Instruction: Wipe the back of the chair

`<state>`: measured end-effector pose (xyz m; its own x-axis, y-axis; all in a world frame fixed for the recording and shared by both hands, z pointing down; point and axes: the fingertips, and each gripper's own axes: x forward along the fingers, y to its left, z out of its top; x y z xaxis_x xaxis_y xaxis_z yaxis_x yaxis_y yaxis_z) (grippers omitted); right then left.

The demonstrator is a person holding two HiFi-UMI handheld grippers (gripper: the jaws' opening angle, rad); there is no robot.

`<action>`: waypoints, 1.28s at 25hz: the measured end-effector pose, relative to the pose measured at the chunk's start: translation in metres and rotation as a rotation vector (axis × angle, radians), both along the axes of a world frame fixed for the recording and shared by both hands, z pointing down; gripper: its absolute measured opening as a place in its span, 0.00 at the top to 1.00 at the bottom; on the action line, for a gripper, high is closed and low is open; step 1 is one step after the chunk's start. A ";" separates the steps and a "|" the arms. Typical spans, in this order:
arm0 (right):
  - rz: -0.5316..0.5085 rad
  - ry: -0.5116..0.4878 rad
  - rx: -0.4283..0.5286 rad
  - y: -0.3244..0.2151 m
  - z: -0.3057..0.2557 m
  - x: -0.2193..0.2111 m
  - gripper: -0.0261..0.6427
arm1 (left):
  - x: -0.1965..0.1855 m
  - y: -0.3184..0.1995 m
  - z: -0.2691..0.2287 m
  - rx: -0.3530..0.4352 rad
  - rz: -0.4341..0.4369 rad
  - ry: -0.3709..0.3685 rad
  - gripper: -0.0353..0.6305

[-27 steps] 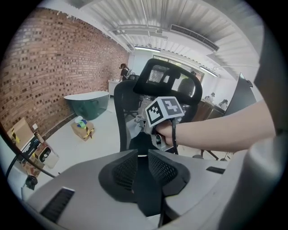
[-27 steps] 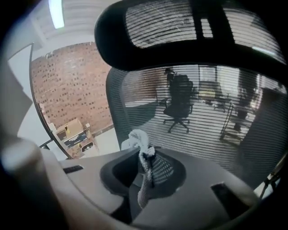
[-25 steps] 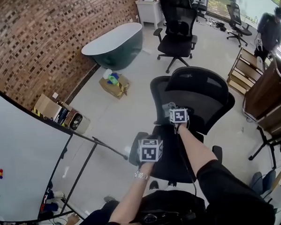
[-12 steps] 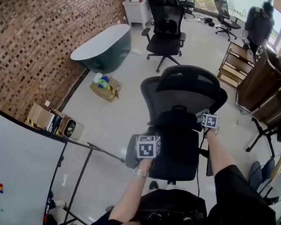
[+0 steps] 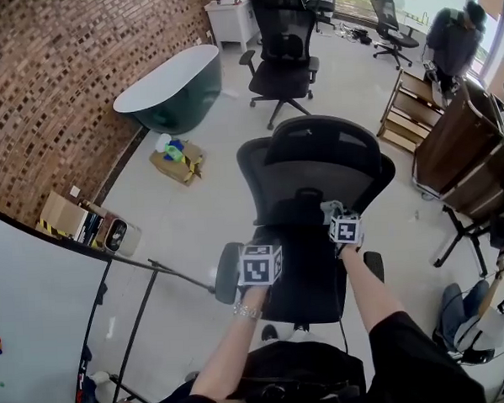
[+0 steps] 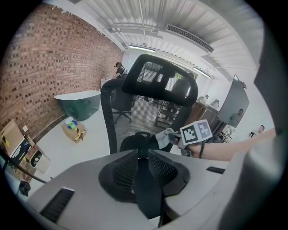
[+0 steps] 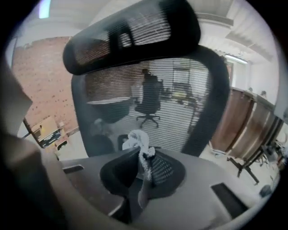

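Observation:
The black mesh office chair faces away from me, its back toward me. My right gripper is shut on a white cloth held against the lower right of the chair's back. In the right gripper view the cloth bunches out of the shut jaws of the right gripper, close to the mesh. My left gripper is lower left, near the left armrest. Its jaws are shut and hold nothing. The left gripper view shows the cloth beside the lumbar pad.
A second black chair and a green bathtub stand further off. A cardboard box lies on the floor at left. A whiteboard is close on my left. Wooden shelving, brown furniture and a person are at right.
My right gripper with the cloth swept right across the lower chair back, then came back left. The left gripper stayed about where it was. The head view shifted slightly.

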<state>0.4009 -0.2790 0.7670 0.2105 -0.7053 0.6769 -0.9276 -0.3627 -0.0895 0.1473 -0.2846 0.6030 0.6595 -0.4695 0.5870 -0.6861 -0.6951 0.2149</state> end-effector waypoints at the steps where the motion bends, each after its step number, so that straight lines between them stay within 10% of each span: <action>1: -0.045 -0.007 0.013 -0.018 -0.001 -0.028 0.90 | -0.003 0.003 0.001 -0.001 -0.007 -0.003 0.83; 9: -0.283 0.054 0.077 -0.129 -0.039 -0.145 0.90 | -0.045 0.023 -0.004 0.015 -0.091 -0.026 0.83; 16: -0.116 0.136 -0.041 -0.081 -0.004 -0.047 0.90 | -0.111 0.009 -0.010 0.038 -0.198 -0.046 0.83; 26: 0.253 0.225 -0.069 0.067 -0.049 0.144 0.90 | -0.083 0.027 -0.013 0.027 -0.103 -0.021 0.83; 32: 0.209 0.106 0.058 0.088 -0.108 0.093 0.90 | -0.046 0.033 -0.027 0.062 -0.026 0.004 0.83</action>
<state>0.4940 -0.1911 0.6589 0.4238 -0.6762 0.6027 -0.8381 -0.5451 -0.0223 0.1014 -0.2511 0.5759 0.6489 -0.5217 0.5539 -0.7032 -0.6892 0.1747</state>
